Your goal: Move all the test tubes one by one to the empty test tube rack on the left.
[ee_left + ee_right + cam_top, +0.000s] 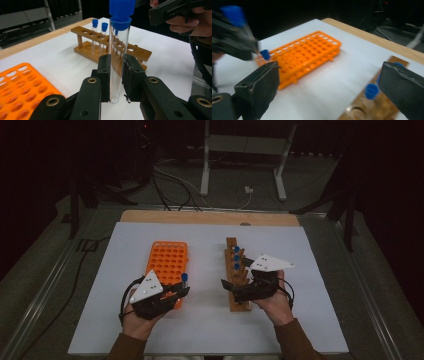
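Between closed jaws of left gripper point(116, 81): clear glass test tube with blue cap point(119, 57), upright, long axis vertical, beside orange plastic grid rack point(167, 262). Right gripper point(332, 85) spread wide, empty, over wooden tube rack point(235, 285). Left hand nearer orange rack.

Gap: I see bare white mat point(207, 270) between orange rack point(168, 260) and wooden rack point(237, 275).
Obstacles: both racks.
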